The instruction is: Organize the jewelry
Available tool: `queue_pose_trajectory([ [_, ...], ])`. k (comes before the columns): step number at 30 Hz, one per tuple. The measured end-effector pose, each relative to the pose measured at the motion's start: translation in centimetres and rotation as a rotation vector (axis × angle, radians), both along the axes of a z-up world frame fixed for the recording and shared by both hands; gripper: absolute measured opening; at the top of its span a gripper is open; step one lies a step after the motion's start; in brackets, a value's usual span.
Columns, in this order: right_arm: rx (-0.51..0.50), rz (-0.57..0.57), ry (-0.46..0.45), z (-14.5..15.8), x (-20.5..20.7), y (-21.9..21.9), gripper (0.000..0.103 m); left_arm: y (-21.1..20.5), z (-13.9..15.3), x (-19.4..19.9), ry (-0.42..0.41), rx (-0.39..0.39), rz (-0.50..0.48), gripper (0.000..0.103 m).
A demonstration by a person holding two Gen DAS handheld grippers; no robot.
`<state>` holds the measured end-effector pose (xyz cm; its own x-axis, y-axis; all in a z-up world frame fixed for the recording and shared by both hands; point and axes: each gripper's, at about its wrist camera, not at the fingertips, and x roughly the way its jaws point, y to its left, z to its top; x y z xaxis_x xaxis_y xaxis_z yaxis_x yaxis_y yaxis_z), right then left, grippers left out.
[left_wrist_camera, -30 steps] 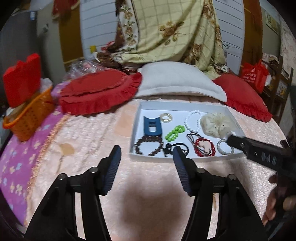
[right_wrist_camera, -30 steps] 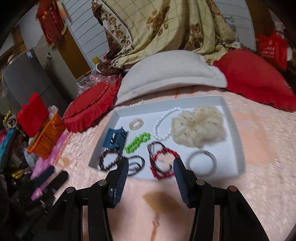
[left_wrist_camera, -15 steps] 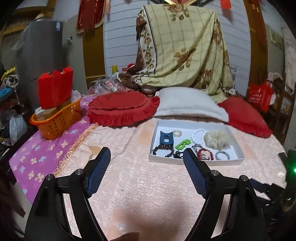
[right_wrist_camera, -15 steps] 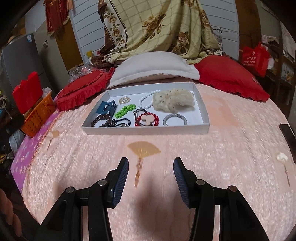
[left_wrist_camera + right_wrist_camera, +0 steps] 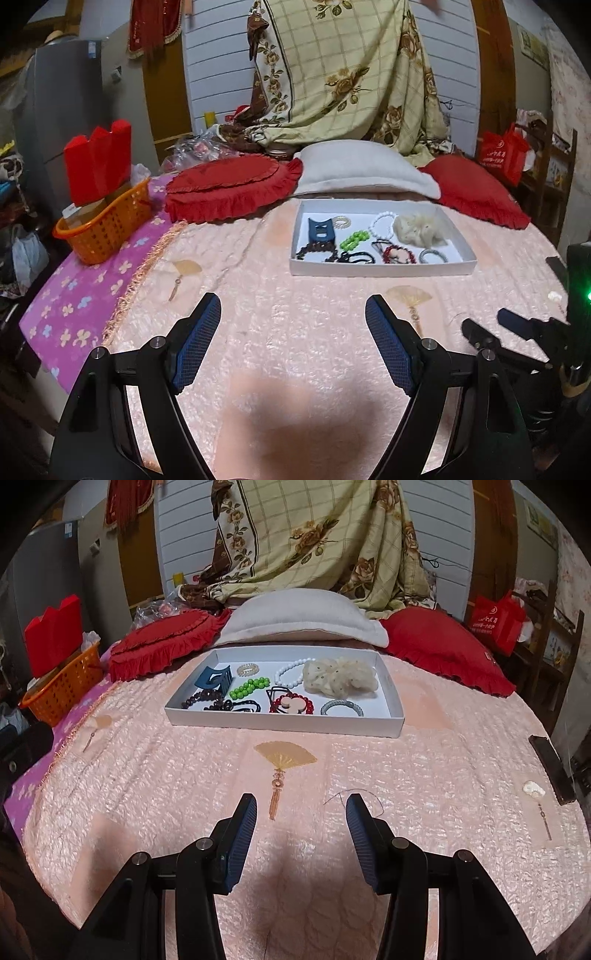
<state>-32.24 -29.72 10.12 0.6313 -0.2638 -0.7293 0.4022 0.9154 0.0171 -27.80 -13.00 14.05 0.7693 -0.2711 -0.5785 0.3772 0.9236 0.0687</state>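
Sitting in the white tray (image 5: 280,725) on the bed, the bead bracelets (image 5: 248,688) look light, slippery; pinch across a strand; left claw (image 5: 293,323) wide apart, right claw (image 5: 301,814) part-open, both empty

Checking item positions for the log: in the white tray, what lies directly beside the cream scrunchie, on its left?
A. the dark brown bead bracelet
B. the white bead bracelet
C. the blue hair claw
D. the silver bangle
B: the white bead bracelet touches the left edge of the cream scrunchie in the tray.
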Motion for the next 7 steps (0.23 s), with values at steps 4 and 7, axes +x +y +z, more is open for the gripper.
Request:
queue_pose_trajectory([
  [4, 0.0, -0.012, 0.007, -0.25, -0.01, -0.19, 0.048, 0.2, -0.54, 0.22, 0.038, -0.011, -0.002, 0.081],
  [7, 0.005, -0.022, 0.015, -0.48, -0.02, -0.34, 0.048, 0.23, -0.89, 0.49, 0.061, -0.011, -0.003, 0.081],
])
